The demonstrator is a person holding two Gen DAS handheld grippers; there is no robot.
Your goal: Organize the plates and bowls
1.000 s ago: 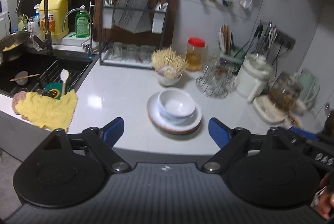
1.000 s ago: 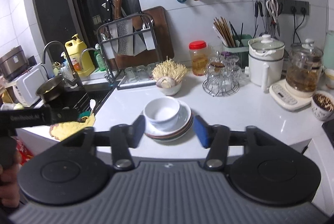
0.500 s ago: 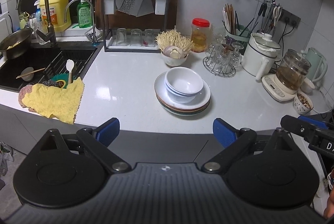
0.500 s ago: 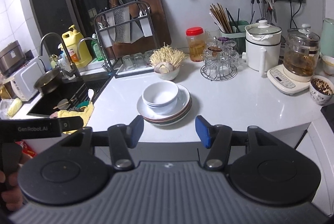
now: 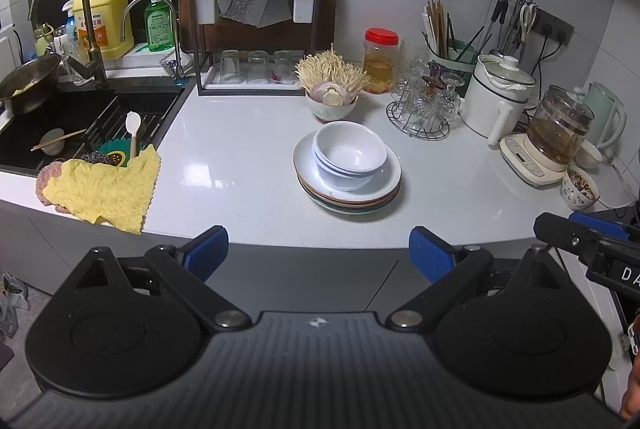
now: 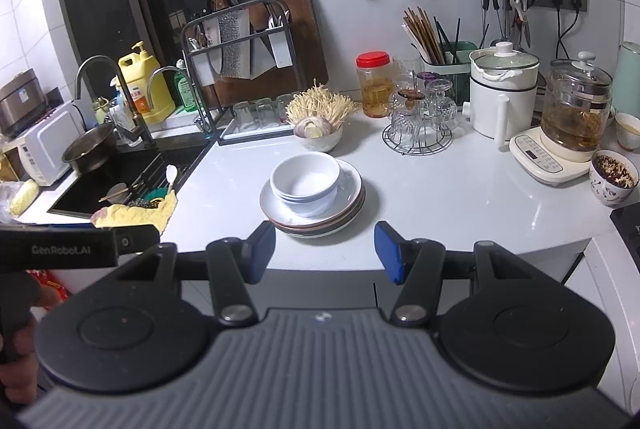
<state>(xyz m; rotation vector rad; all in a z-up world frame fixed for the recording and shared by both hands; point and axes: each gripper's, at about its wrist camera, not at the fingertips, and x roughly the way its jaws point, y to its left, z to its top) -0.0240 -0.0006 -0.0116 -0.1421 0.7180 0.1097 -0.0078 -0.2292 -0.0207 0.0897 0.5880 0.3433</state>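
A stack of white bowls [image 5: 349, 155] sits nested on a stack of plates [image 5: 384, 189] on the white counter [image 5: 240, 165]. The same bowls [image 6: 305, 181] and plates [image 6: 352, 197] show in the right wrist view. My left gripper [image 5: 318, 255] is open and empty, held in front of the counter edge, short of the stack. My right gripper [image 6: 325, 248] is open and empty, also just before the counter edge, with the stack straight ahead between its fingers.
A bowl of enoki mushrooms [image 5: 331, 97] stands behind the stack. A glass rack [image 5: 424, 109], cooker [image 5: 500, 97] and kettle [image 5: 560, 133] line the right. A knife rack [image 5: 256, 17] stands at the back. A sink [image 5: 72, 125] and yellow cloth [image 5: 104, 189] are left.
Both grippers have drawn back and up from the counter, so the stack looks farther away. Both stay open and empty. Bowls and plates have not moved.
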